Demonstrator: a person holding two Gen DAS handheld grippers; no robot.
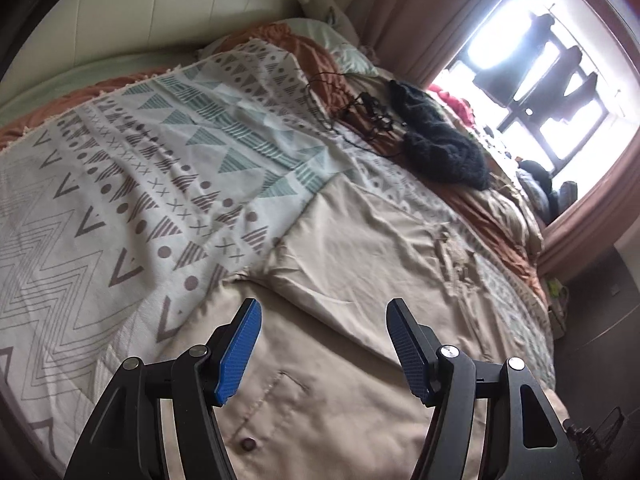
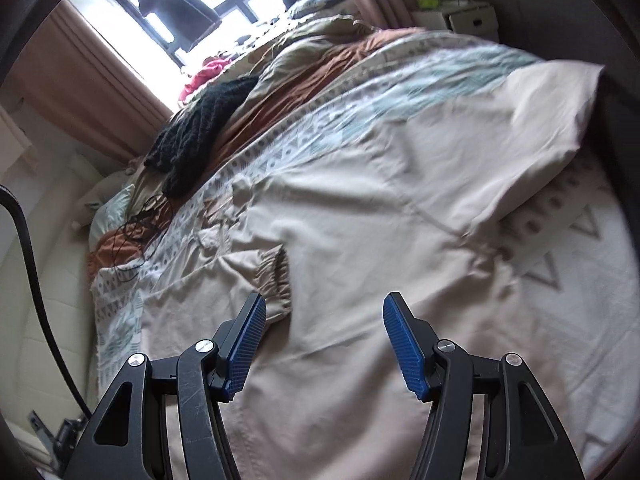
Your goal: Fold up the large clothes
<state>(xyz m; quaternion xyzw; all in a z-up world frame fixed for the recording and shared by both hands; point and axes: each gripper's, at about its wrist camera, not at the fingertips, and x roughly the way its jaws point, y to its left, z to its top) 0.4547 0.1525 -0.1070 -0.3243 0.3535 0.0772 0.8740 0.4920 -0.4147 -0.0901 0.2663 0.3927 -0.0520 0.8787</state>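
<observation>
A large beige garment [image 1: 352, 264] lies spread on the patterned bedspread [image 1: 132, 168]. It has a stitched pocket and a dark button [image 1: 247, 444] near my left gripper. My left gripper [image 1: 324, 320] is open and empty just above the garment. In the right wrist view the same beige garment [image 2: 380, 216] covers the bed, with a gathered elastic cuff [image 2: 276, 276] by the left finger and a sleeve [image 2: 552, 120] reaching to the upper right. My right gripper [image 2: 324, 316] is open and empty above the cloth.
A dark knitted item [image 1: 440, 144] and black cables [image 1: 360, 108] lie further up the bed. A rust-coloured blanket [image 2: 304, 76], pillows [image 1: 344, 48] and a bright window [image 1: 532, 68] with pink curtains are beyond. A padded headboard [image 1: 160, 12] stands at the far side.
</observation>
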